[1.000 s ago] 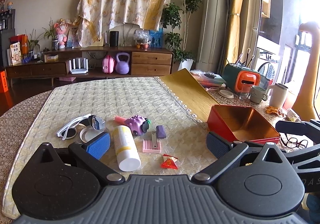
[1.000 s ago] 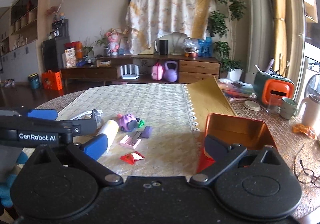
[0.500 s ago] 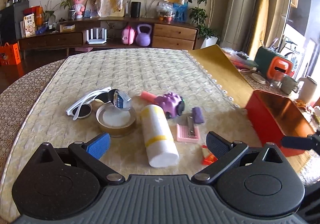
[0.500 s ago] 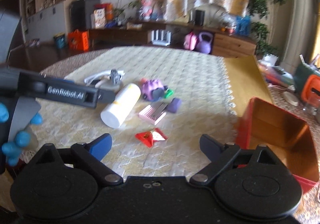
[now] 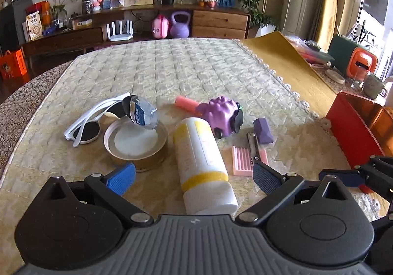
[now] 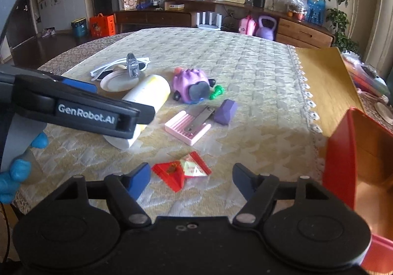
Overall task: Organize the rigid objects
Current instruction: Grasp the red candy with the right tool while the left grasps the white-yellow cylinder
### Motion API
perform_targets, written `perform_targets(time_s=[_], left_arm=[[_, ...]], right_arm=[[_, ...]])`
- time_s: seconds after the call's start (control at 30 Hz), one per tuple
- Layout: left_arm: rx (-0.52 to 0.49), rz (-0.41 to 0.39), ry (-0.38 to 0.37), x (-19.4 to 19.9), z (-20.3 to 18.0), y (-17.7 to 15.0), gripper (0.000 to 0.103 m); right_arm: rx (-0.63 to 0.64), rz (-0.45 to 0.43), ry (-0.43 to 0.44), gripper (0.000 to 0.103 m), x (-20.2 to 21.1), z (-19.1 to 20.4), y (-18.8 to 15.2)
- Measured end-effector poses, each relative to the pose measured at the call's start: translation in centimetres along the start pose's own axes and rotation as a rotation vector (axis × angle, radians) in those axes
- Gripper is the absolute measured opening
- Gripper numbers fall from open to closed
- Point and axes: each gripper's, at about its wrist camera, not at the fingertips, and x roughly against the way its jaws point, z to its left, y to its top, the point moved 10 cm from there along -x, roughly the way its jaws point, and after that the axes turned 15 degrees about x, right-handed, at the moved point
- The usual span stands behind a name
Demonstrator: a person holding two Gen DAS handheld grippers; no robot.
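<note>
A white bottle with yellow bands (image 5: 203, 164) lies on its side on the quilted cloth. My left gripper (image 5: 194, 176) is open and straddles the bottle's near end, with neither pad touching it. A red candy wrapper (image 6: 181, 171) lies flat between the fingers of my right gripper (image 6: 191, 180). Those jaws are closing and there is still a gap at the right pad. Further back lie a purple toy (image 6: 191, 86), a pink ridged block (image 6: 186, 127) with a metal clipper (image 6: 200, 115) on it, and a small purple block (image 6: 226, 111). A red box (image 6: 343, 152) stands open at the right.
White sunglasses (image 5: 93, 122) and a round tin (image 5: 135, 144) with a clear clip sit left of the bottle. A finger (image 6: 86, 113) of the left gripper and a blue-gloved hand (image 6: 17, 171) fill the right wrist view's left side. Cups and an orange-green holder (image 5: 353, 61) stand far right.
Both grippers came down and forward to the objects. The left one now straddles the bottle. The right one has come over the red wrapper and its jaws have narrowed.
</note>
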Motion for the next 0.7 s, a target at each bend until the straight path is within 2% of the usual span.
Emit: perform_targets(time_s=[0.13, 0.23, 0.37, 0.47, 0.53, 0.7], left_arm=[[-0.001, 0.006, 0.001, -0.5, 0.0, 0.0, 0.102], [0.000, 0.019, -0.001, -1.0, 0.0, 0.0, 0.093], [0.005, 0.027, -0.004, -1.5, 0.1, 0.0, 0.087], [0.005, 0.037, -0.008, -1.8, 0.0, 0.0, 0.077], [0.005, 0.045, -0.010, -2.0, 0.0, 0.0, 0.066], [0.011, 0.067, -0.030, -2.4, -0.1, -0.2, 0.051]], right_arm=[[0.003, 0.009, 0.018, 0.065, -1.1, 0.0, 0.0], [-0.005, 0.012, 0.024, 0.062, -1.6, -0.1, 0.1], [-0.025, 0.010, 0.036, 0.055, -2.0, -0.1, 0.1], [-0.025, 0.005, 0.028, 0.052, -2.0, -0.1, 0.1], [-0.029, 0.003, 0.025, 0.050, -1.9, -0.2, 0.1], [-0.030, -0.001, 0.021, 0.047, -1.7, -0.1, 0.1]])
